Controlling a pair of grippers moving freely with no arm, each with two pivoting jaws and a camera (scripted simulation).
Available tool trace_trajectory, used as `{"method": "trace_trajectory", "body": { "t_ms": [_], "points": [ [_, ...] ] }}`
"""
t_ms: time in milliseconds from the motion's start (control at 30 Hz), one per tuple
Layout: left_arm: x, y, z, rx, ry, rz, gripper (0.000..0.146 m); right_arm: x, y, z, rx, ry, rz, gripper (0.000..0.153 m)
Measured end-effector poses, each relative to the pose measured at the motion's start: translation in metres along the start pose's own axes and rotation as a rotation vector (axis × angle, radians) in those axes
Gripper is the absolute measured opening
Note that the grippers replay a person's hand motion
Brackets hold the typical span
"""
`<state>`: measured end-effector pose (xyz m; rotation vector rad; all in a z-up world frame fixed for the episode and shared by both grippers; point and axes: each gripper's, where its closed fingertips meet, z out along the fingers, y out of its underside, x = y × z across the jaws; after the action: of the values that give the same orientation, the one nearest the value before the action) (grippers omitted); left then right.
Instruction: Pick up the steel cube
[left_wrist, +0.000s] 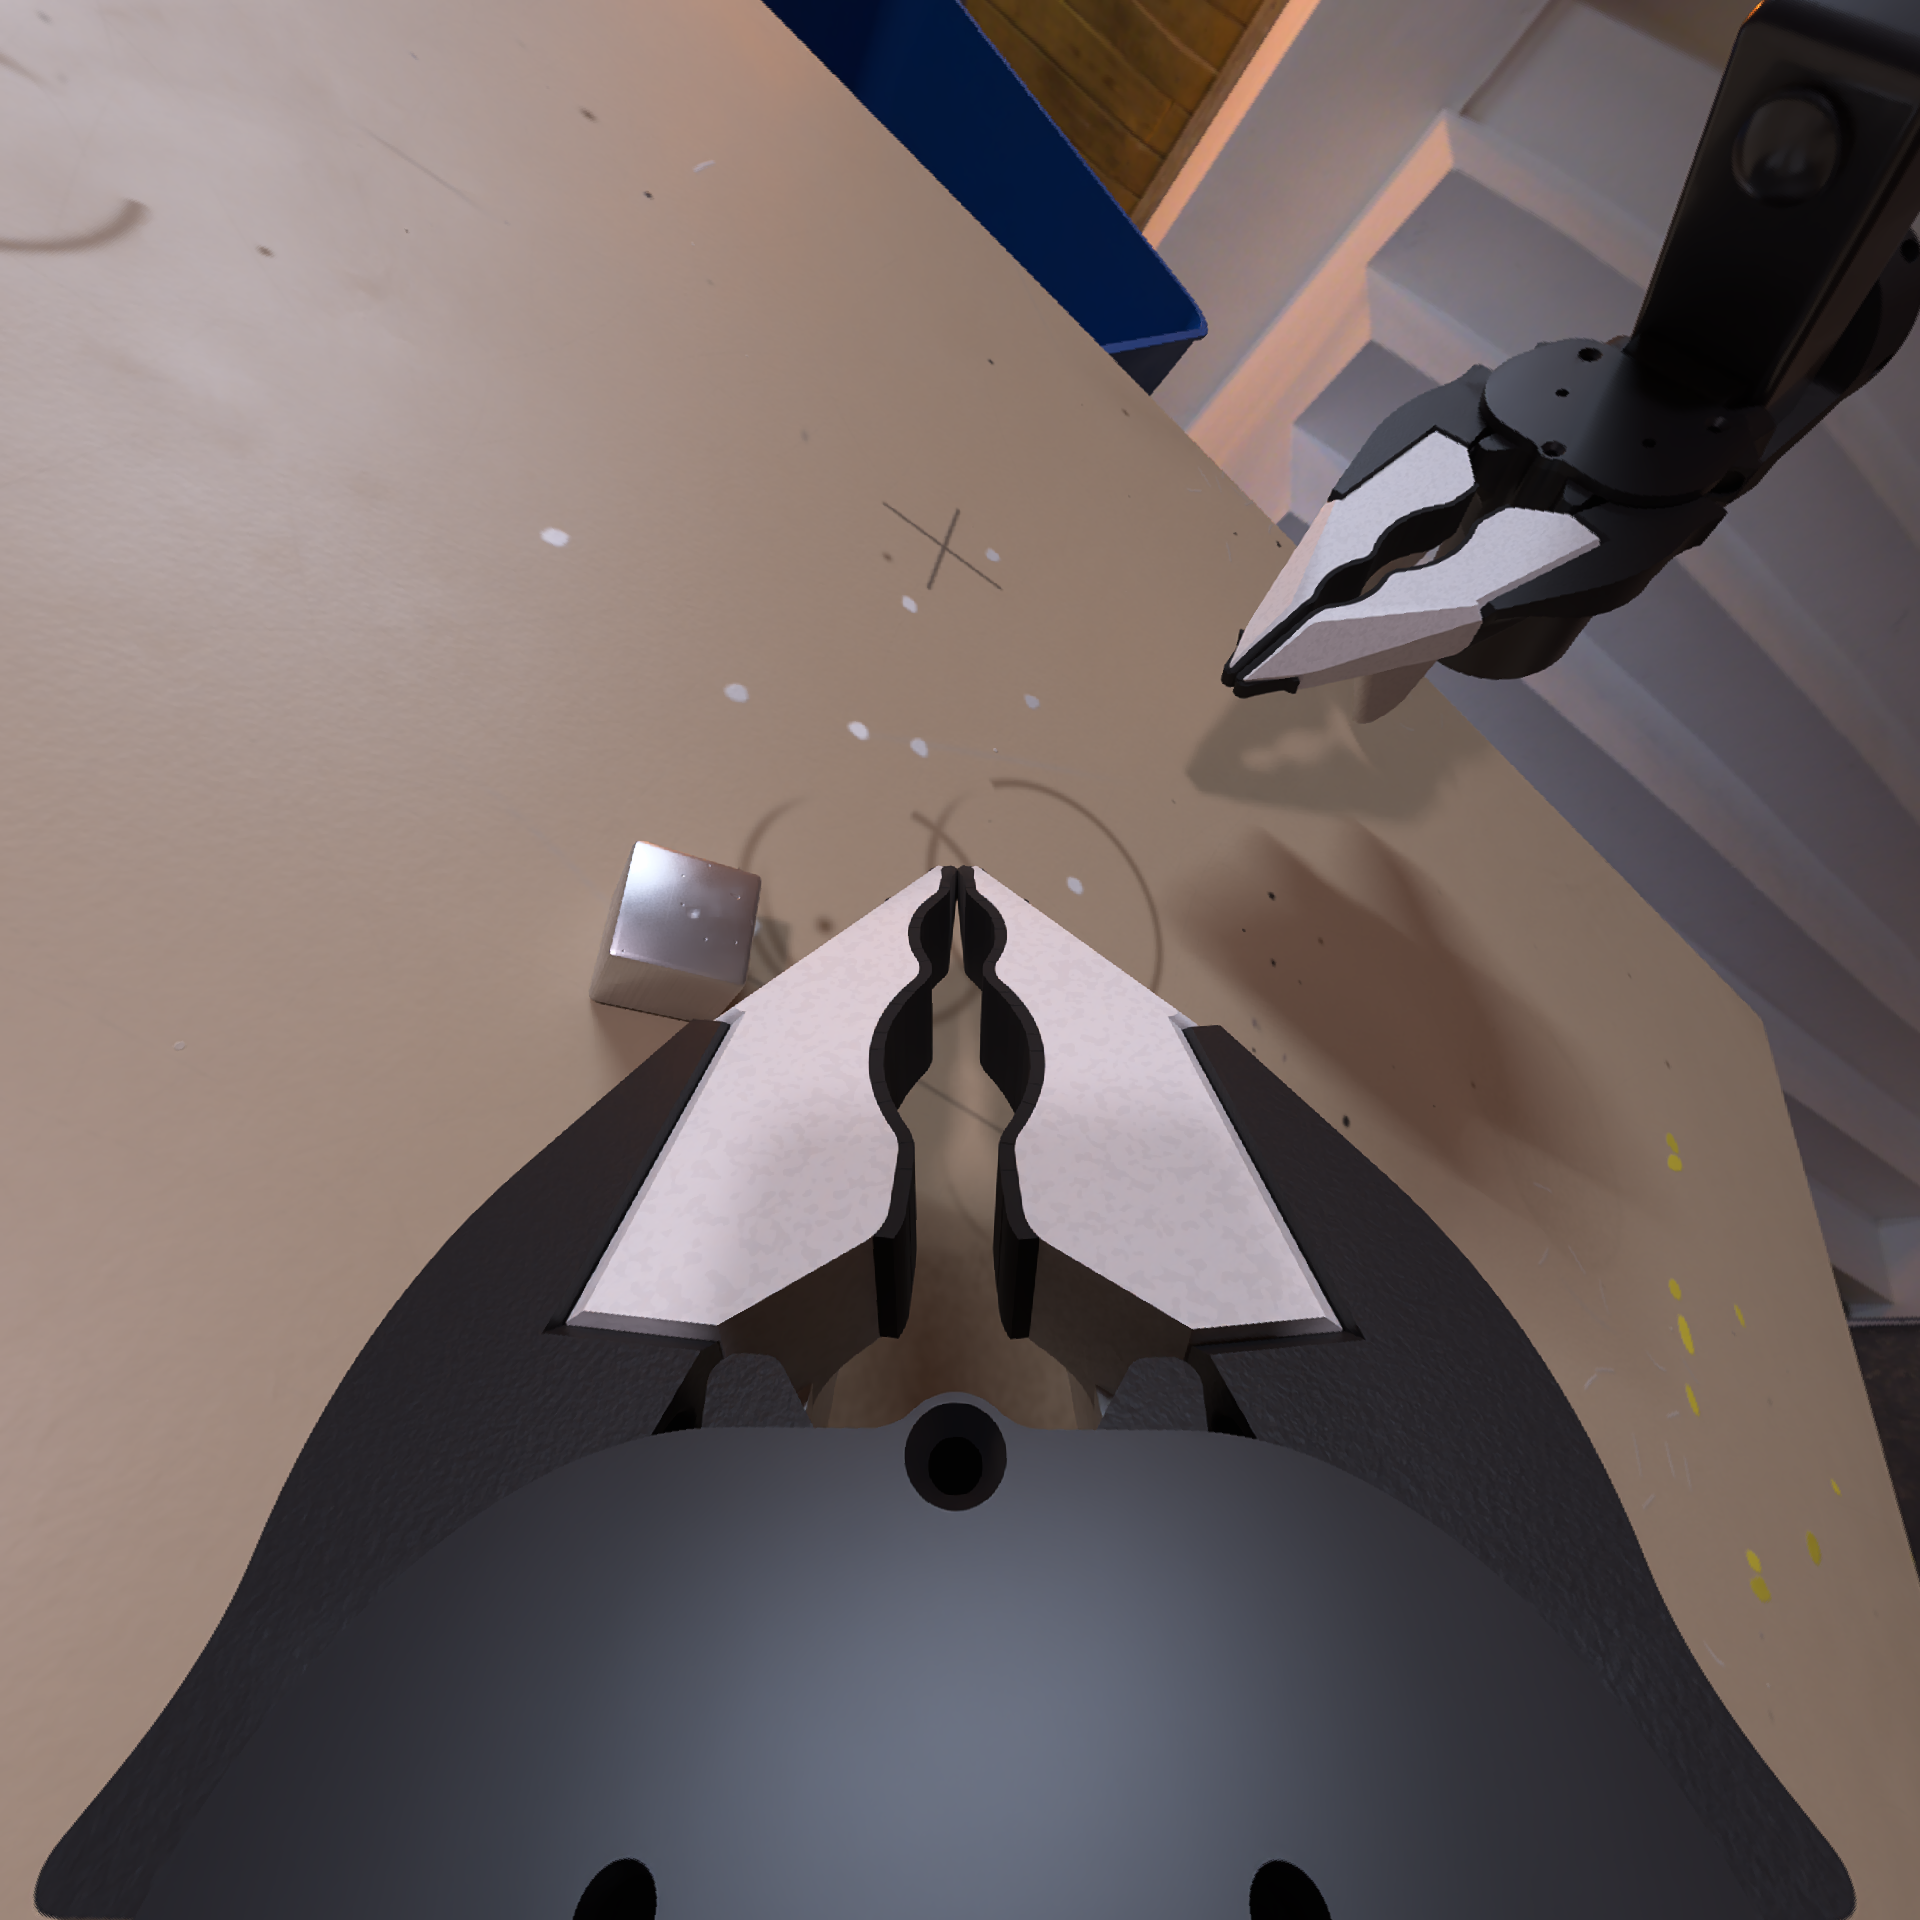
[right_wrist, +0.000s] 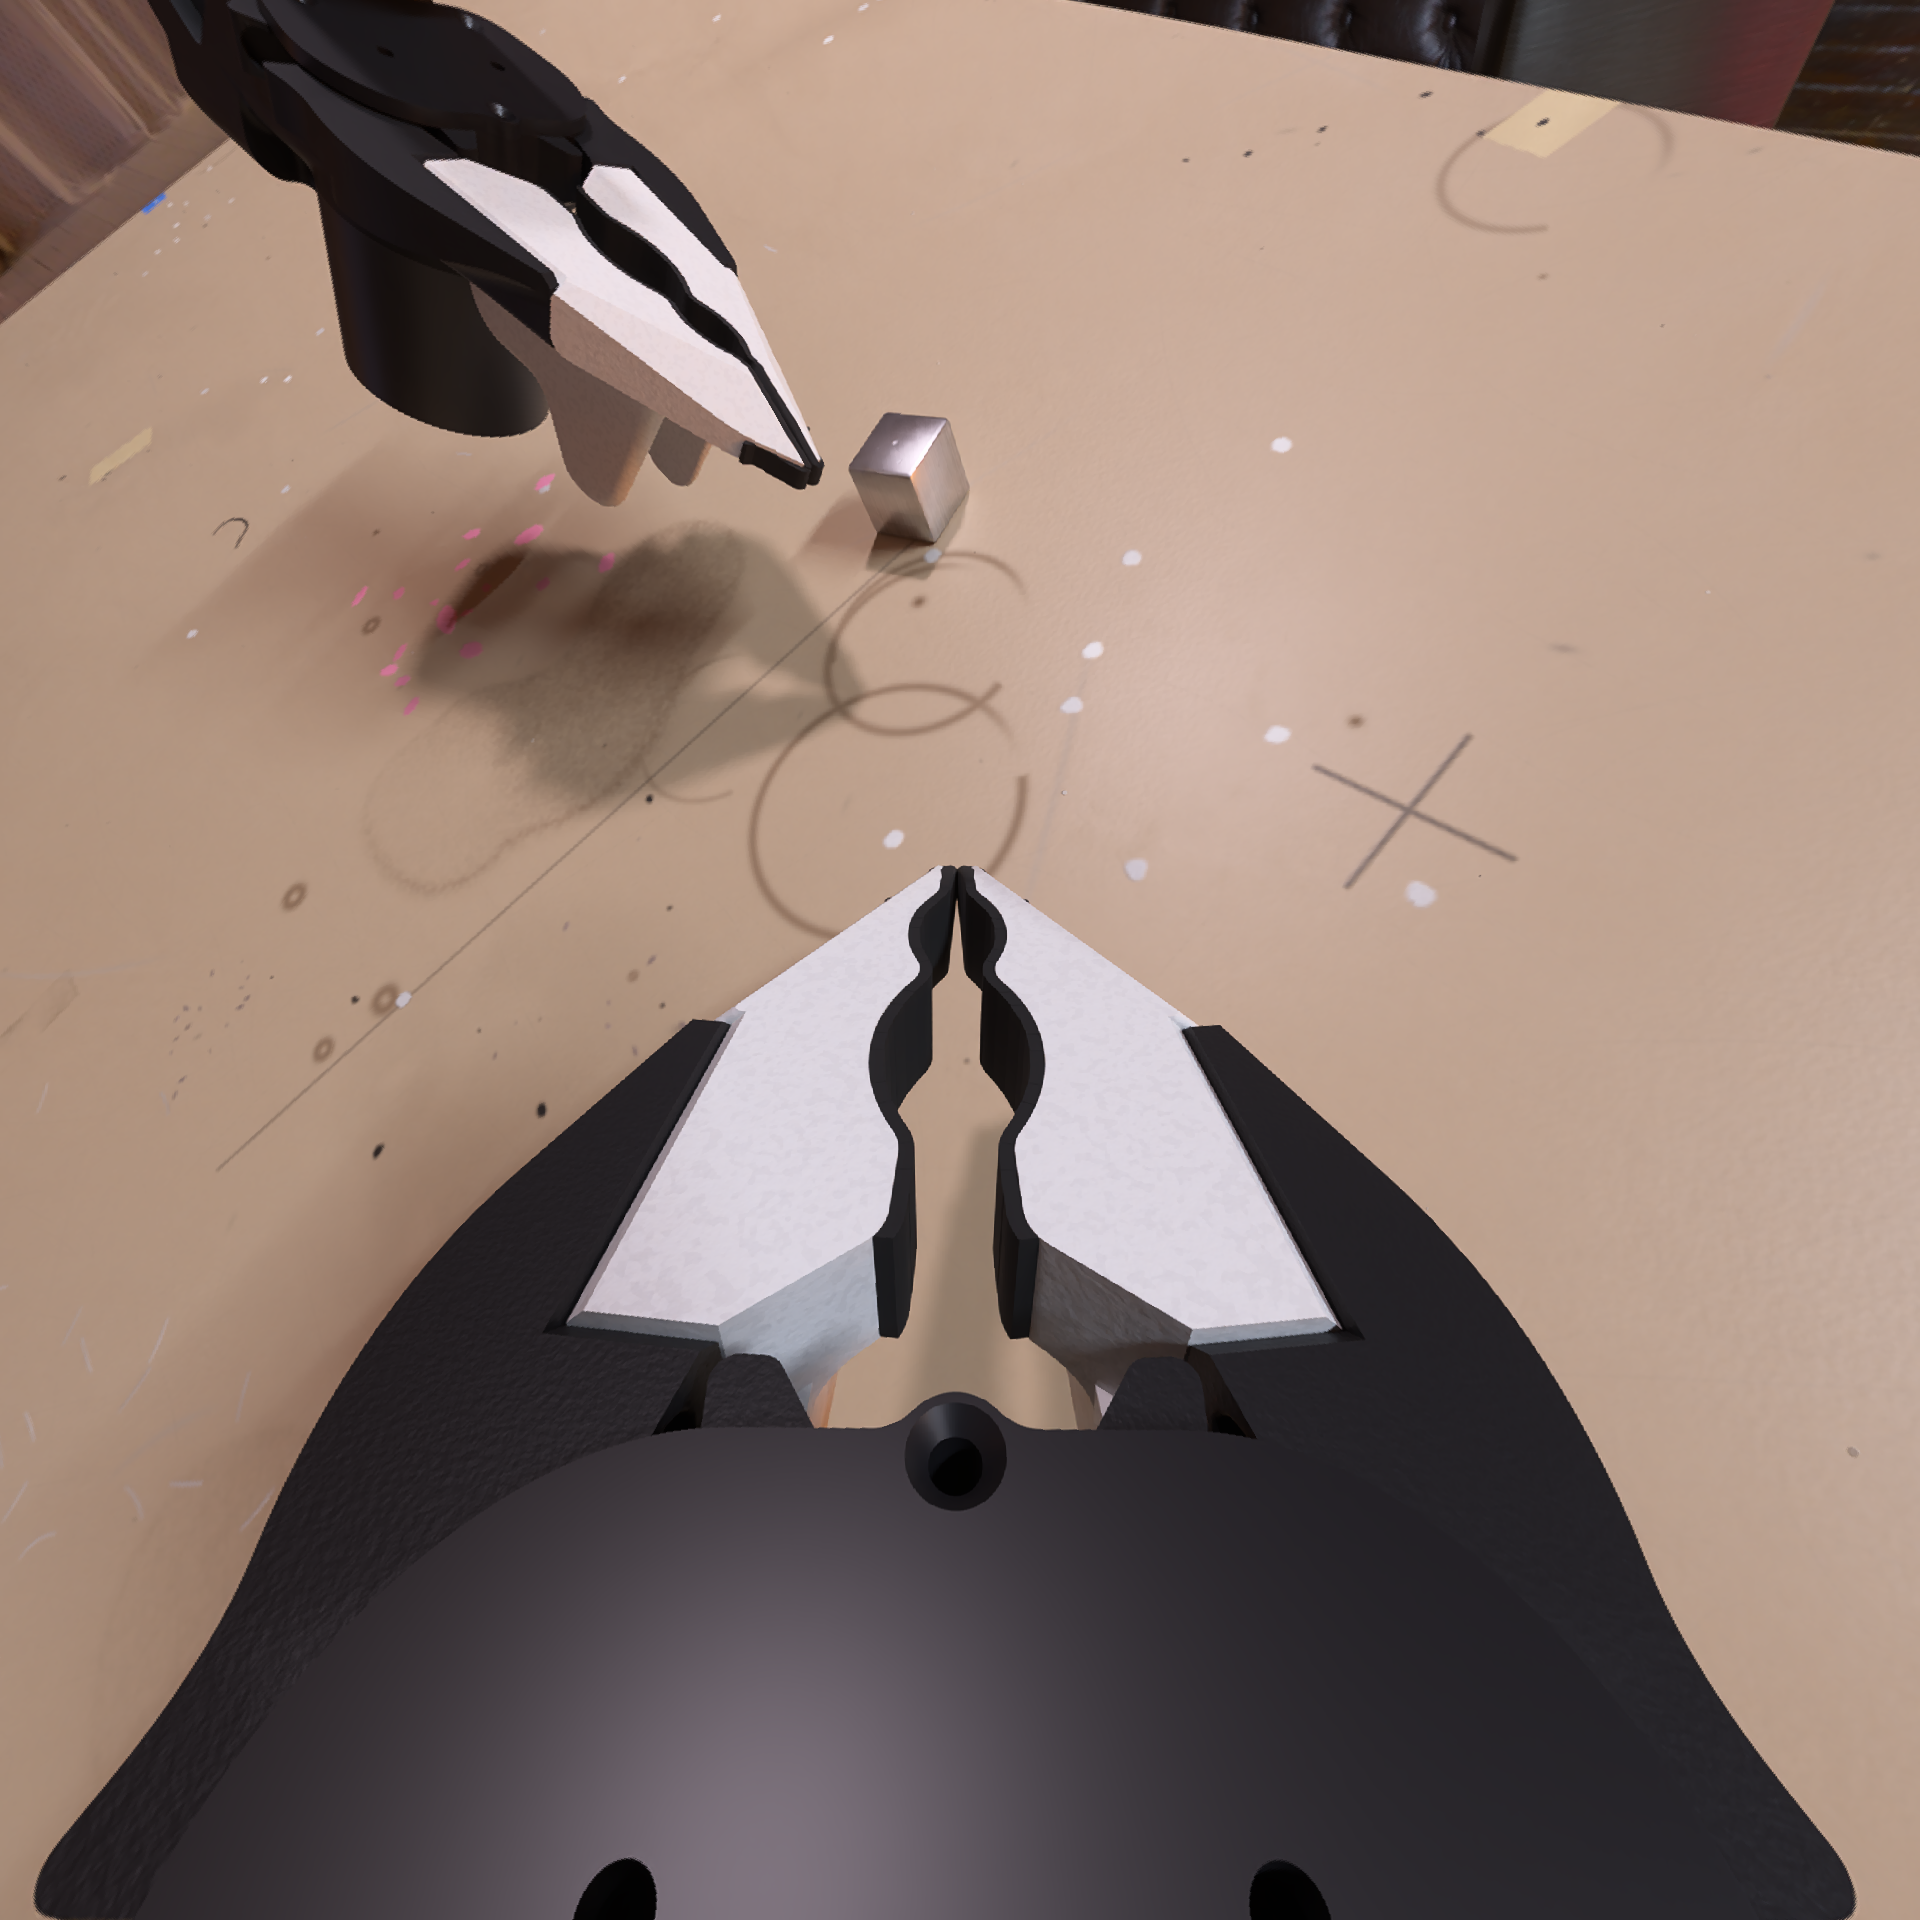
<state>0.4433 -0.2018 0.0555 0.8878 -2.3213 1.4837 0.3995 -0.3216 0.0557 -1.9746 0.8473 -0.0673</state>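
The steel cube (left_wrist: 681, 928) is small and shiny and sits on the tan table, just left of my left gripper's tips. My left gripper (left_wrist: 956, 875) is shut and empty, a little above the table. In the right wrist view the cube (right_wrist: 910, 477) lies far ahead, with the left gripper (right_wrist: 795, 470) right beside it on its left, apart from it. My right gripper (right_wrist: 956, 875) is shut and empty, well short of the cube. It also shows in the left wrist view (left_wrist: 1252, 675) at the right, near the table's edge.
The tan table (left_wrist: 312, 623) bears pencil circles, a drawn cross (left_wrist: 942, 548) and paint specks. A dark blue bin (left_wrist: 997, 177) stands beyond the table's far edge. White steps (left_wrist: 1558, 312) lie past the right edge.
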Motion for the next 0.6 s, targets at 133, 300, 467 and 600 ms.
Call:
{"method": "trace_trajectory", "body": {
  "t_ms": [133,300,467,600],
  "points": [
    [0.0,-0.001,-0.003,0.018,0.016,-0.021,0.0,-0.001,0.0,0.001,-0.001,0.0,-0.005,0.0],
    [-0.003,-0.002,-0.008,0.022,-0.006,-0.015,0.0,-0.001,0.0,0.001,-0.006,0.004,-0.014,0.0],
    [-0.004,-0.001,-0.009,0.021,0.016,-0.036,0.0,-0.001,0.0,0.001,-0.006,0.001,-0.011,0.0],
    [-0.019,-0.002,-0.018,0.026,-0.083,-0.024,0.0,-0.001,0.002,0.001,-0.014,0.001,-0.015,0.0]
  ]
}}
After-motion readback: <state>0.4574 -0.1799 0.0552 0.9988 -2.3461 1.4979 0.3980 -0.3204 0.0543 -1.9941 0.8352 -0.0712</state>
